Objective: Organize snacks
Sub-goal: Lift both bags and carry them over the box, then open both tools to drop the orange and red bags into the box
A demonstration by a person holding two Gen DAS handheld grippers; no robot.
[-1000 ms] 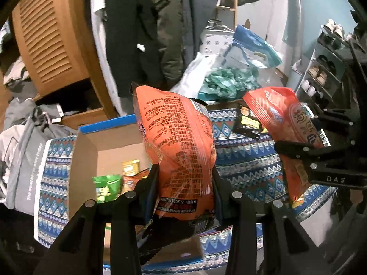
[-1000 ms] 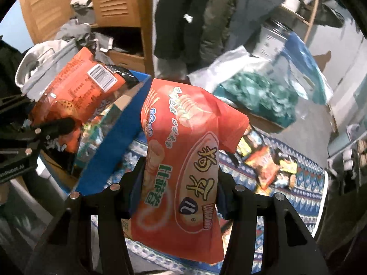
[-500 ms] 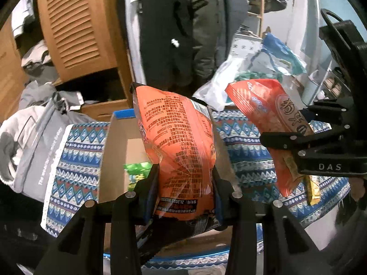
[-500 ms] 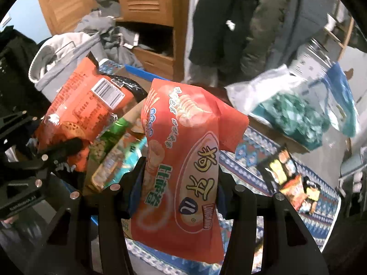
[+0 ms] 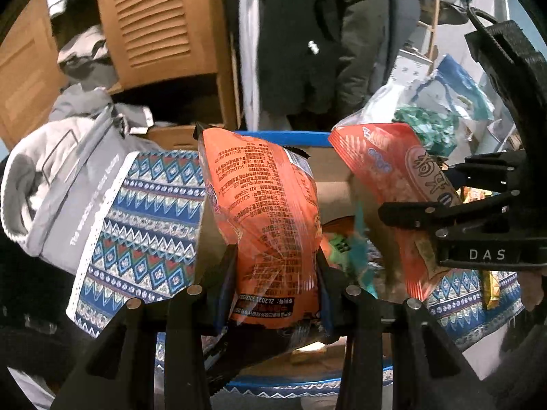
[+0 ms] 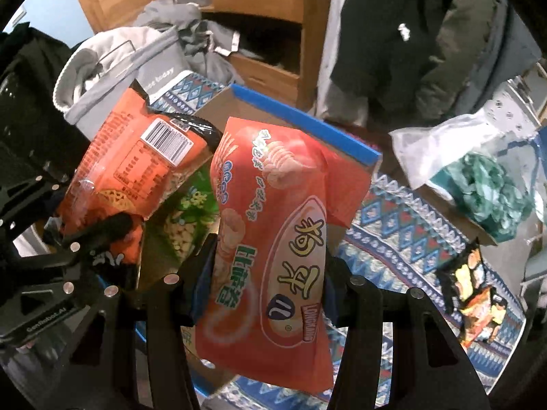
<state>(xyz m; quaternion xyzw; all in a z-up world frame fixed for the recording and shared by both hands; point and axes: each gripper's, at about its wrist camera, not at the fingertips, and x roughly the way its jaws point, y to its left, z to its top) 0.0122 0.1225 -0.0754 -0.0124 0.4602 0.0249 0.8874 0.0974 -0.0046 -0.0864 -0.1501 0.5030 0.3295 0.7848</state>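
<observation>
Cardboard box (image 6: pixel 301 116): brown, blue-edged, open-topped, on the patterned cloth (image 5: pixel 143 212); the landmark for every line here.
Grey bag (image 5: pixel 61 184): left of the box, just beside its wall, slumped on the cloth.
Left gripper (image 5: pixel 277 273): clamped on the orange snack bag (image 5: pixel 263 212), held upright over the box's left part.
Packets in the box (image 6: pixel 186 218): green ones lie on the floor, under and between the two held bags.
Right gripper (image 6: pixel 270 280): clamped on the red chip bag (image 6: pixel 273 232), which hangs over the box's right part, close beside the orange one.
Step in hand: judged as lowering both bags into the box; best set one down first, so the bags do not crowd each other, and aim for bare floor beside the green packets.
In the way: the box's right wall sits near the red bag's lower edge.
Loose snack packets (image 6: pixel 475 290): right of the box, well apart, not yet sorted.
Clear plastic bag (image 6: pixel 478 171): beyond the box's right corner.
</observation>
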